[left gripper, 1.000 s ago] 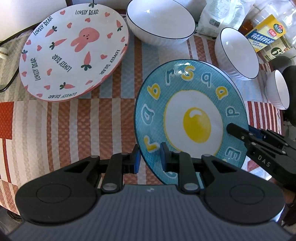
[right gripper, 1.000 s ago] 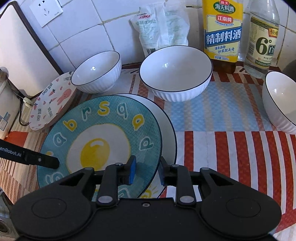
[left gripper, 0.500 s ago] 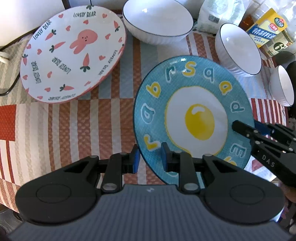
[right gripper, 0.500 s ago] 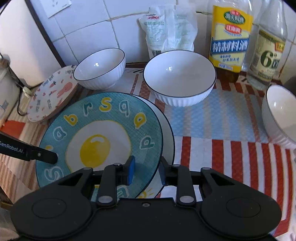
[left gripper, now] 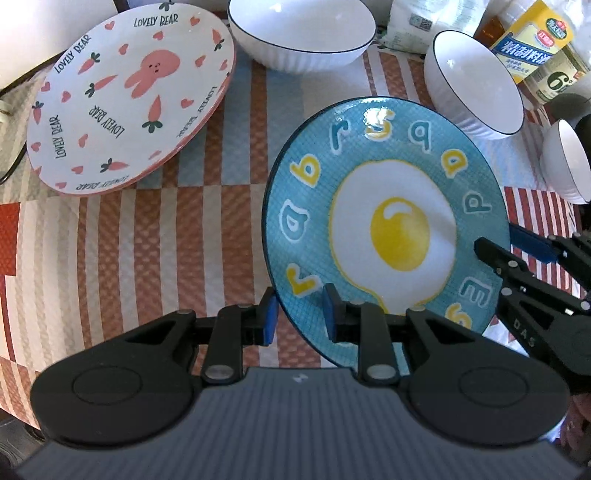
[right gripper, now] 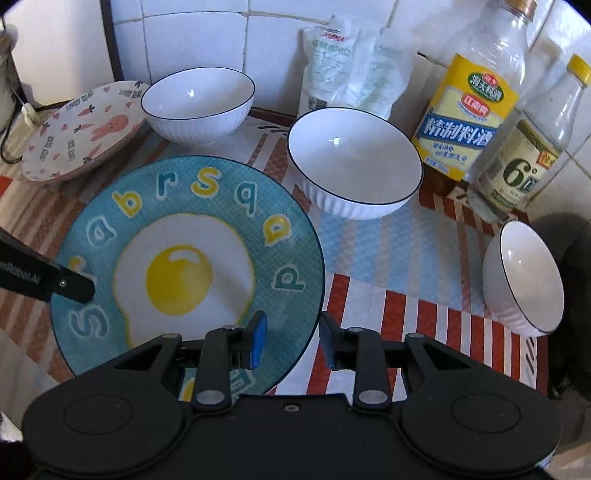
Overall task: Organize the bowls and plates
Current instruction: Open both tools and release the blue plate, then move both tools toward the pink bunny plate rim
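We see left claw (left gripper: 298, 316) pinching egg plate (left gripper: 391, 206) rim — right claw (right gripper: 291, 341) just opening, straddling rim, pads clear.

White tiled wall (right gripper: 192, 33); striped red, white and blue cloth (left gripper: 155, 236) covering the counter; daylight.

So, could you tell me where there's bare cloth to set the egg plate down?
Bare cloth lies left of the egg plate, below the rabbit plate, and between the middle bowl and small bowl. The back row by the bottles is crowded.
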Tool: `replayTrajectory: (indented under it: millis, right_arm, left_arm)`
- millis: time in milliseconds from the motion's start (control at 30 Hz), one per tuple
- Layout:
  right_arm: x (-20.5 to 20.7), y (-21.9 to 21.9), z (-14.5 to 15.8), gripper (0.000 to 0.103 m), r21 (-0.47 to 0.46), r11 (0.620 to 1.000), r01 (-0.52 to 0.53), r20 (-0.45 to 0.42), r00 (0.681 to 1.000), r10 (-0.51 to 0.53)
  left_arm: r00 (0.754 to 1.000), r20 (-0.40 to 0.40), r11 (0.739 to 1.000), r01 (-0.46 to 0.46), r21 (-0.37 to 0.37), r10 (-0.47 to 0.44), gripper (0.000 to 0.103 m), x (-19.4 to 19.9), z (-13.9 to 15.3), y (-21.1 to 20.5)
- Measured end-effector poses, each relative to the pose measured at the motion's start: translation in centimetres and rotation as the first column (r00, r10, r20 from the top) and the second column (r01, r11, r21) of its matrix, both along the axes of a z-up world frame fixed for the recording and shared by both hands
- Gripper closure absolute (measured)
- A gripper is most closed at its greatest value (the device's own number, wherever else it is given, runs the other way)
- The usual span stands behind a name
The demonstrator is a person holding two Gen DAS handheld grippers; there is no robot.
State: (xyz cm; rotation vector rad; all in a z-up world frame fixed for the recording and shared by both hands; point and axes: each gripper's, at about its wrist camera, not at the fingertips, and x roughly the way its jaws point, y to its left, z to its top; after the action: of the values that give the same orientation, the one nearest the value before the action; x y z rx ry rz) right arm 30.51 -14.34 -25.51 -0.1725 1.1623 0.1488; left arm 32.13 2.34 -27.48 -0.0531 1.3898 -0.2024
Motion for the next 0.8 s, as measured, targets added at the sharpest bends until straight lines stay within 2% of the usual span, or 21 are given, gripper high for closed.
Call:
replayTrajectory:
  millis: [167, 367, 500, 633, 800]
  right_arm:
    - [0.3, -0.5, -0.2, 0.062, 0.040, 0.999, 0.001, 0.005, 1.000, -0.001]
    - [0.4, -1.9, 1.8, 0.062, 0.152, 0.987, 0.042, 0.029, 0.998, -0.047]
    - [0.7, -2.4, 4.4, 0.062, 0.247, 0.969, 0.022, 0.071, 0.997, -0.041]
    - [0.9, -2.4, 7.3, 0.061, 0.359, 0.933, -0.021, 0.112, 0.993, -0.021]
    - [1.1, -1.0, 10.7, 0.058, 0.412, 0.904, -0.112, 0.174, 0.984, 0.042]
  left_arm:
    - [1.000, 0.003, 1.000, 0.022, 0.011, -0.022, 0.078, 0.0, 0.3, -0.5]
    - [0.993, 0.081, 0.995, 0.078, 0.069, -0.084, 0.078, -1.4, 2.5, -0.6]
    - [0.987, 0.138, 0.996, 0.081, 0.046, -0.086, 0.077, -2.5, 5.0, 0.9]
    - [0.977, 0.202, 0.998, 0.066, 0.021, -0.069, 0.077, -3.3, 7.5, 3.0]
    - [0.959, 0.283, 0.999, 0.023, -0.026, -0.015, 0.075, -4.7, 11.0, 5.6]
